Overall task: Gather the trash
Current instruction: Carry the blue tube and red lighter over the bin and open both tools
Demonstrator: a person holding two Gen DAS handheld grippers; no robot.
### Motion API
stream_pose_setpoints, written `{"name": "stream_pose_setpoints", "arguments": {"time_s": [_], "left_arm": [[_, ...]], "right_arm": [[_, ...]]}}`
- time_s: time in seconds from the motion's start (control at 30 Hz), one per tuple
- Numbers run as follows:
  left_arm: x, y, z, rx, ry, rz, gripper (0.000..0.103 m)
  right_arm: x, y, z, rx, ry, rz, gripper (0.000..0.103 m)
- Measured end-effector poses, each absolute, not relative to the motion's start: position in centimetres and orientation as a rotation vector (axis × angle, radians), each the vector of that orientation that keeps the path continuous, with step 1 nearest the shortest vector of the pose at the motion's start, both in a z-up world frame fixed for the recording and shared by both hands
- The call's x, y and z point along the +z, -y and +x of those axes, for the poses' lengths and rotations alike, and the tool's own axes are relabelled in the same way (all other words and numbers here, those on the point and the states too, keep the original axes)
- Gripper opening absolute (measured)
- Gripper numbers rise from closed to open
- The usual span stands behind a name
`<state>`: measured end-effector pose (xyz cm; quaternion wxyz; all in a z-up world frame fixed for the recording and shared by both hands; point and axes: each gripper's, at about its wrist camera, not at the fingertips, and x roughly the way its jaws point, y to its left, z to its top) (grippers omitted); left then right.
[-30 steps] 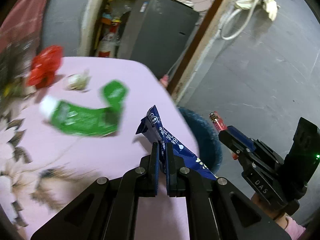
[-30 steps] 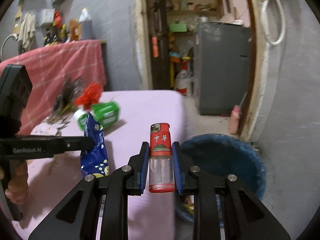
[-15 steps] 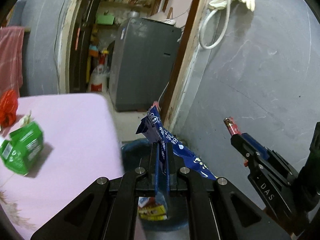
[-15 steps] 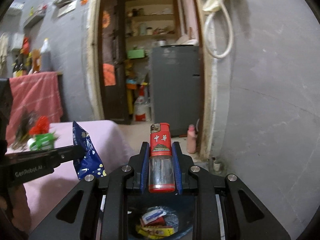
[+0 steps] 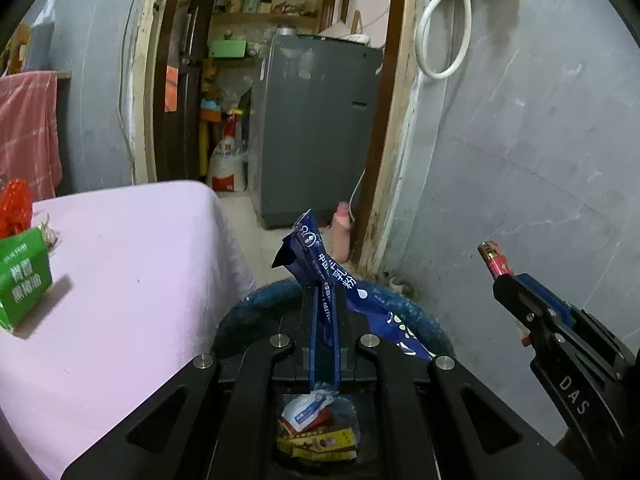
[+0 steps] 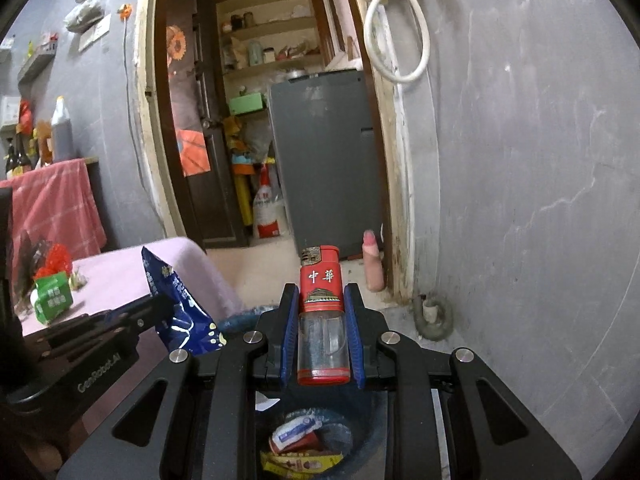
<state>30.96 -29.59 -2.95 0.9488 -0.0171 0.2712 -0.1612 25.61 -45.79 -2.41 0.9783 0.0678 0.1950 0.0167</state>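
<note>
Right gripper [image 6: 322,320] clamps an upright red lighter [image 6: 322,312] above the blue bin [image 6: 244,314] holding wrappers.

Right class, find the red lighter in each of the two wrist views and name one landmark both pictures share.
Left wrist view: the red lighter is at the right edge, middle height, sticking out of the right gripper.
Right wrist view: the lighter stands upright at centre, clamped between the blue fingers, above the bin.
Shared landmark: the grey fridge in the doorway.
</note>
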Motion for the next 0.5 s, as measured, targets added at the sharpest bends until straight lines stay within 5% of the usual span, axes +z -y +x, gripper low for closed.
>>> {"name": "stream_pose_setpoints", "arguments": {"time_s": [0.5], "left_arm": [[-5.1,30.0,31.8,-0.314,-0.659,-0.019,0.005]], "right_arm": [[-4.5,46.1,27.2,0.054,-0.477,0.196,0.021]]}}
